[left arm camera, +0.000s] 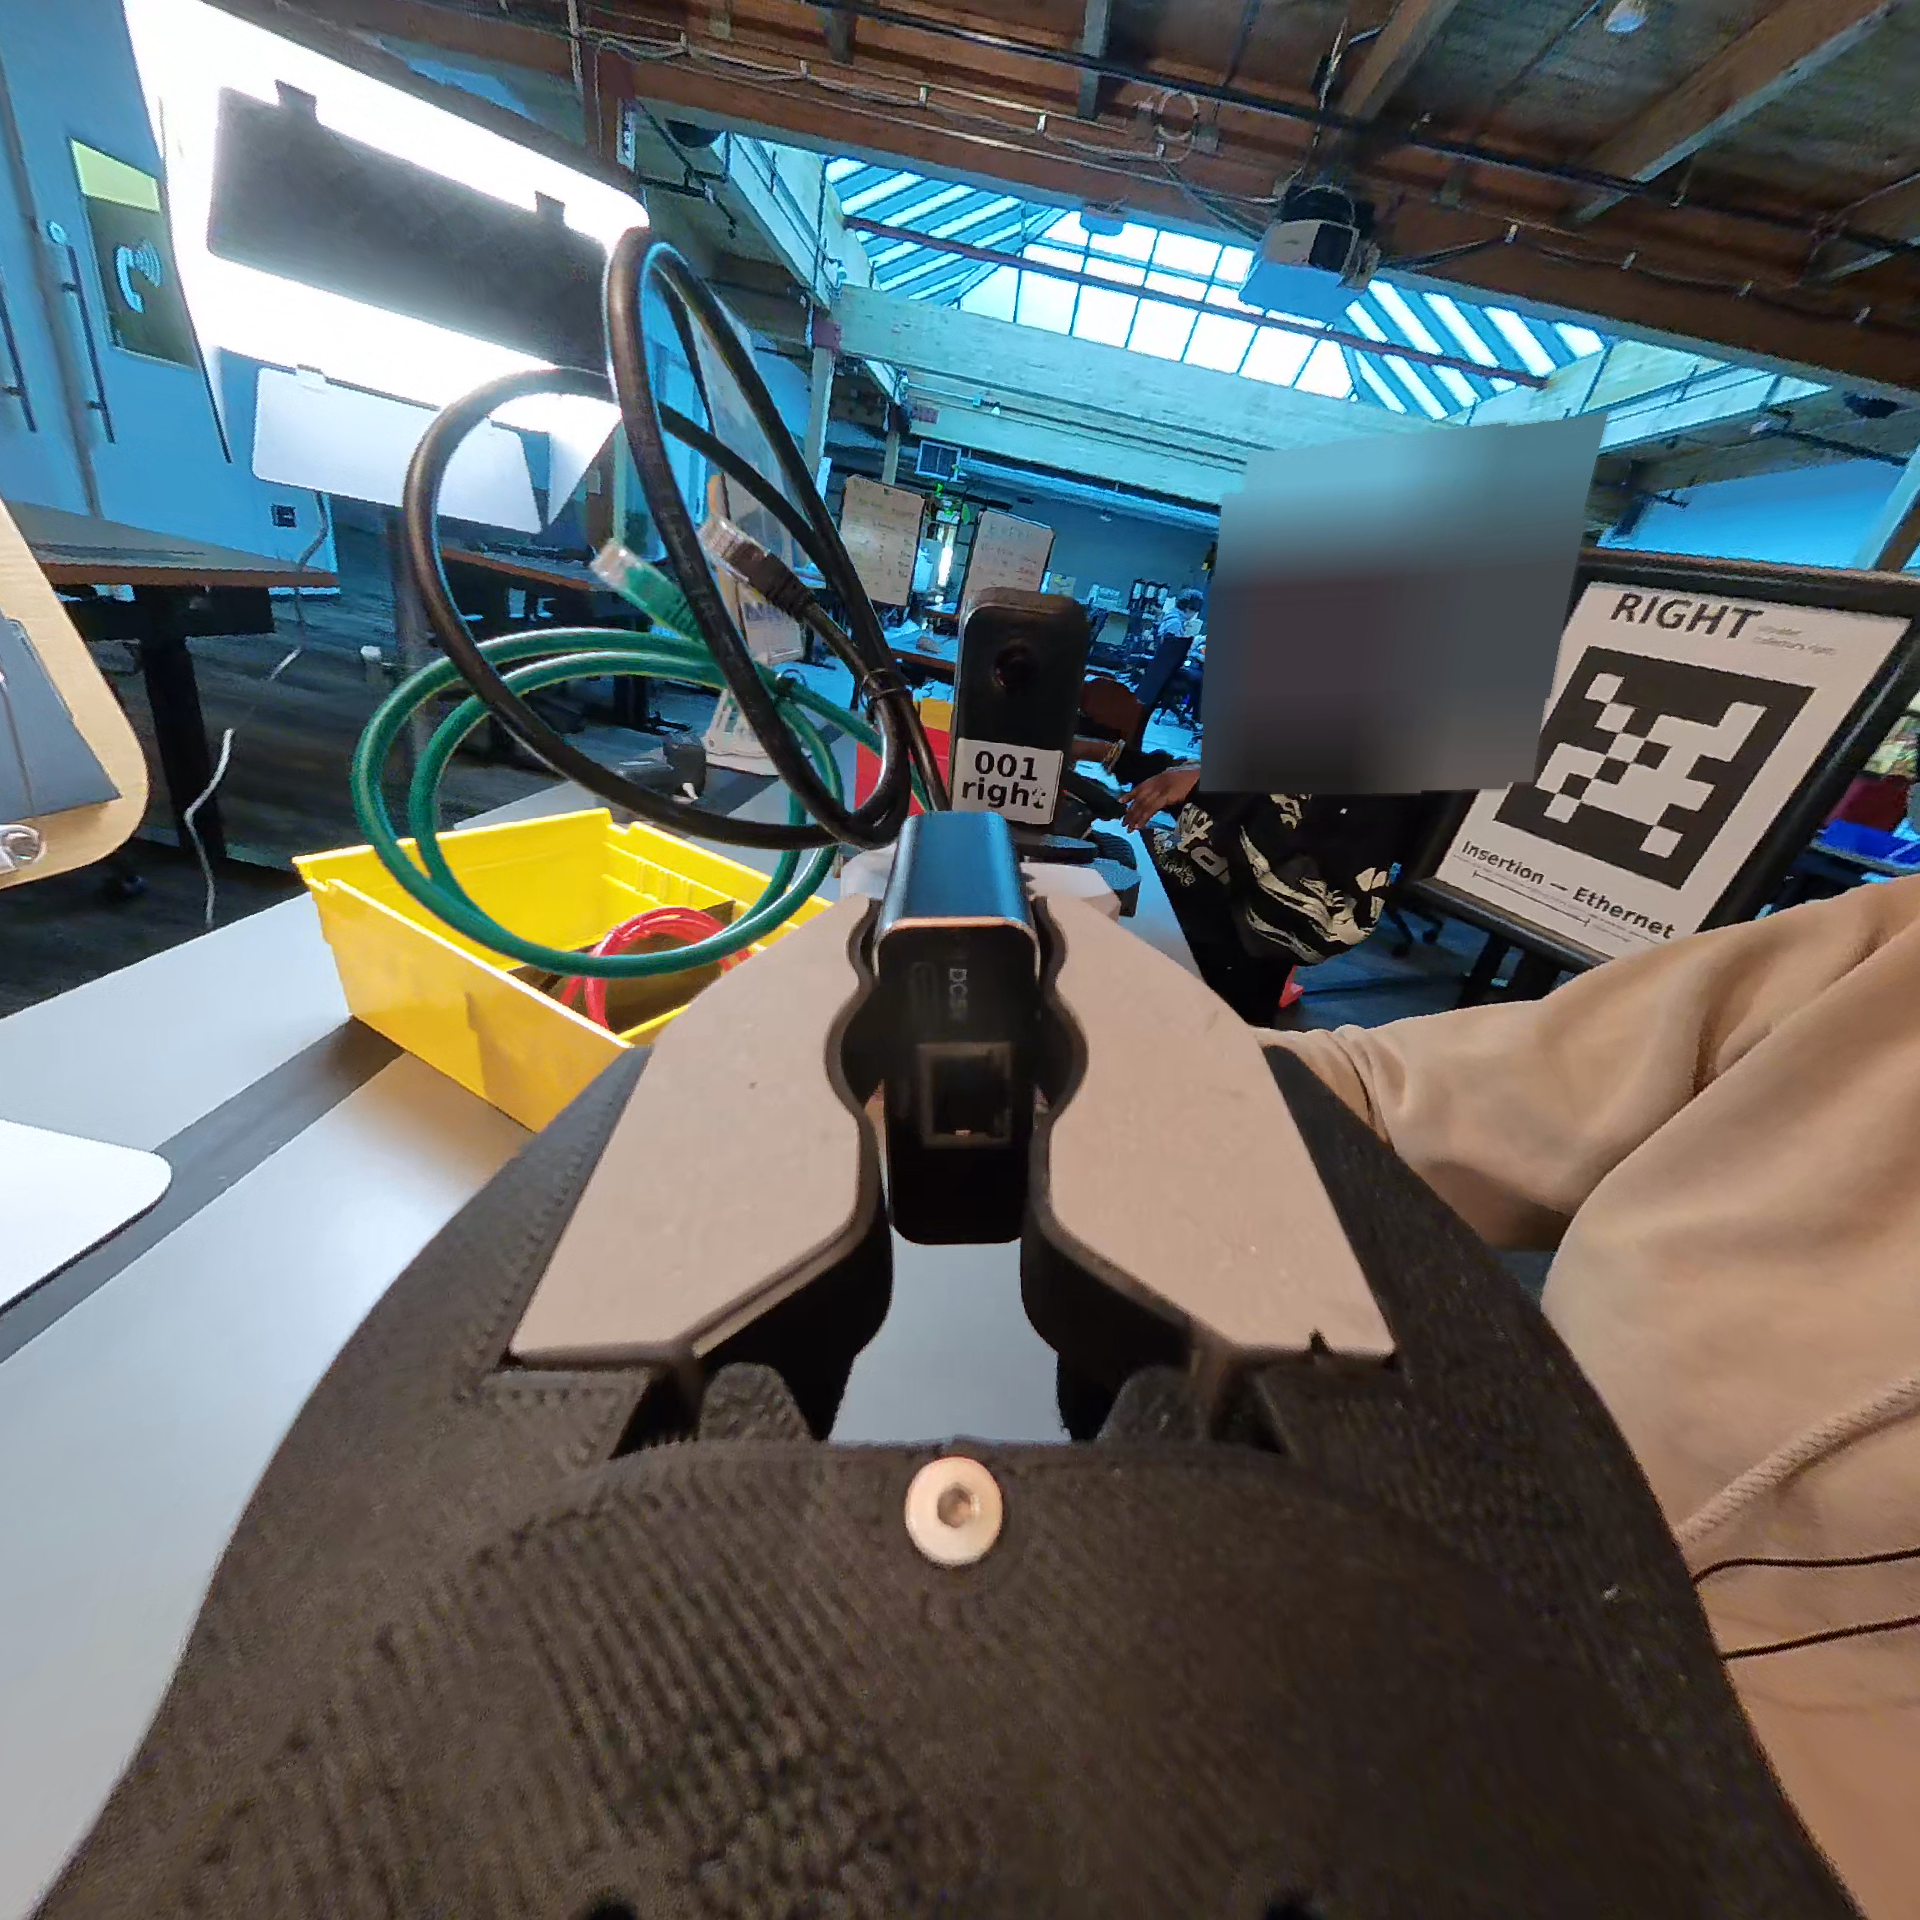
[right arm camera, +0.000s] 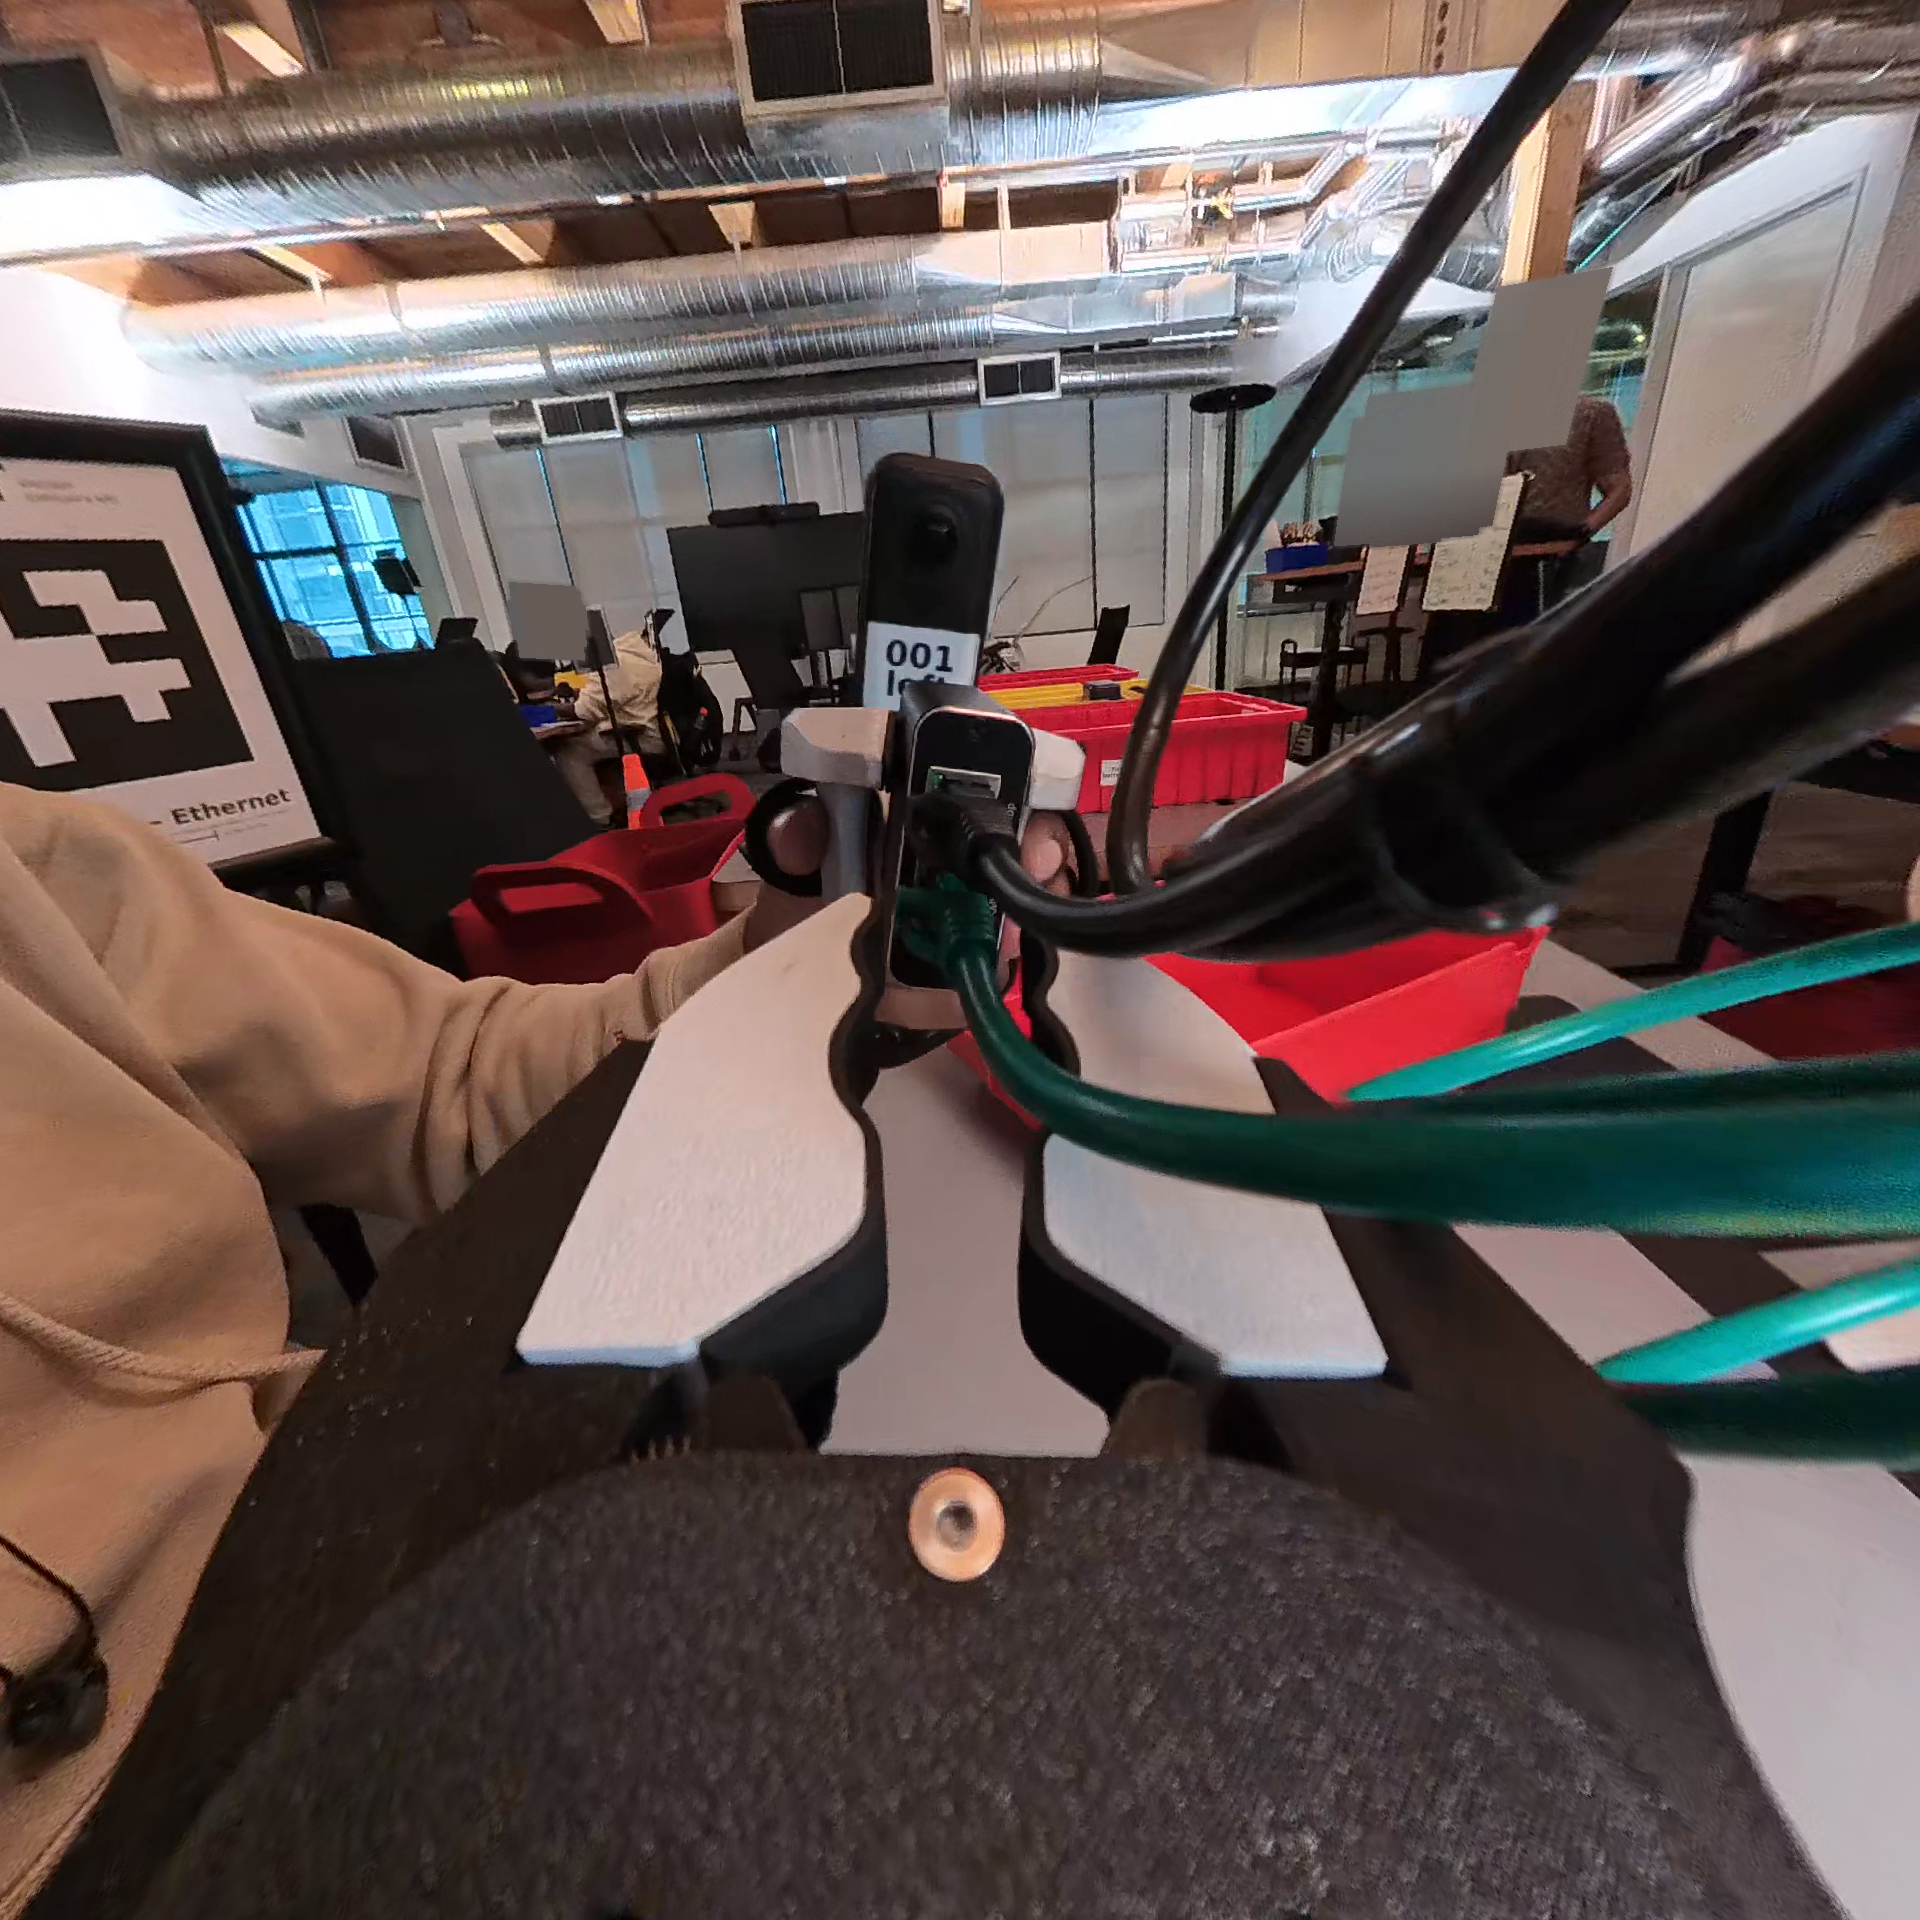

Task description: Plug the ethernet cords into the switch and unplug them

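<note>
My left gripper (left arm camera: pixel 956 920) is shut on a black switch (left arm camera: pixel 956 1039) and holds it upright above the table, an empty port facing me. A green cord (left arm camera: pixel 457 727) and a black cord (left arm camera: pixel 644 416) loop up behind it, their free plugs in the air. In the right wrist view the switch (right arm camera: pixel 971 753) shows its other face, with the black plug (right arm camera: pixel 966 826) and below it the green plug (right arm camera: pixel 951 914) seated in ports. My right gripper (right arm camera: pixel 951 940) is open, its jaws on either side of the green plug at the switch's lower end. The green cord runs off to the right over the right finger.
A yellow bin (left arm camera: pixel 416 935) holding a red cord (left arm camera: pixel 644 935) stands on the grey table (left arm camera: pixel 156 1039) to the left. A red bin (right arm camera: pixel 1351 997) lies behind the switch. A framed marker board (left arm camera: pixel 1662 769) stands at the side. A tan sleeve (right arm camera: pixel 260 1018) reaches across. Both grippers' tips are close together, under 4 cm apart.
</note>
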`<state>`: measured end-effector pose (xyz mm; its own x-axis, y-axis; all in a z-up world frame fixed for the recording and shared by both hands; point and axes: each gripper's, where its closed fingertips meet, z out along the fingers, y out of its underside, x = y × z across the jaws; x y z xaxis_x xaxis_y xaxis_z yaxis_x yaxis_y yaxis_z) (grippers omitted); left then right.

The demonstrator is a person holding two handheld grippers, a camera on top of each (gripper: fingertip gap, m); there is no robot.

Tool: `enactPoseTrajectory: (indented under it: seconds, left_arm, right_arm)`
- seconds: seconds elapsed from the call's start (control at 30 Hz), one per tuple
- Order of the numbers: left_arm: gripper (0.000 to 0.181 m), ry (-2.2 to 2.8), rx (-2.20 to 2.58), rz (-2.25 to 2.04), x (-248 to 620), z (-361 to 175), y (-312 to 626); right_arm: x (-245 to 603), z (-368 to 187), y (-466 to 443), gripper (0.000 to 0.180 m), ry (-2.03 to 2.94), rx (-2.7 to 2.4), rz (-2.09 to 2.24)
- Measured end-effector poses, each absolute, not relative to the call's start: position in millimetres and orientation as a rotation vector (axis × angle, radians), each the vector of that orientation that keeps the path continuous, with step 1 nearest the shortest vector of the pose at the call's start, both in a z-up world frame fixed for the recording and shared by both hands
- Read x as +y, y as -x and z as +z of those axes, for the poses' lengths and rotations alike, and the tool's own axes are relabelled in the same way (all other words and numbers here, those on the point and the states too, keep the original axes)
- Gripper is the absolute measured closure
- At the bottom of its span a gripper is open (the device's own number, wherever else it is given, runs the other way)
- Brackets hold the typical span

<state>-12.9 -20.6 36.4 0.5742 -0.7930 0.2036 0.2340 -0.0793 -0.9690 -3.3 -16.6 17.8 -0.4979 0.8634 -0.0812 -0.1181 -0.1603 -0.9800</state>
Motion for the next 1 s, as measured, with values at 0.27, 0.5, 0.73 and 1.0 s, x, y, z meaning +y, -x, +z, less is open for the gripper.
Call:
enactPoseTrajectory:
  seconds: [0.27, 0.5, 0.73, 1.0]
  left_arm:
    - [0.155, 1.392, 0.543, -0.94, -23, 35, 8]
    - [0.149, 1.422, 0.562, -0.849, -19, 29, 2]
    - [0.154, 1.435, 0.578, -0.796, -19, 28, 4]
    - [0.154, 1.413, 0.611, -0.798, -24, 32, -4]
  right_arm:
    - [-22, 18, -1, 0.165, 0.853, -1.414, 1.792]
    - [-19, 24, -5, 0.165, 0.847, -1.355, 1.858]
    - [-17, 19, -2, 0.165, 0.889, -1.381, 1.865]
    - [-22, 24, -10, 0.167, 0.841, -1.416, 1.898]
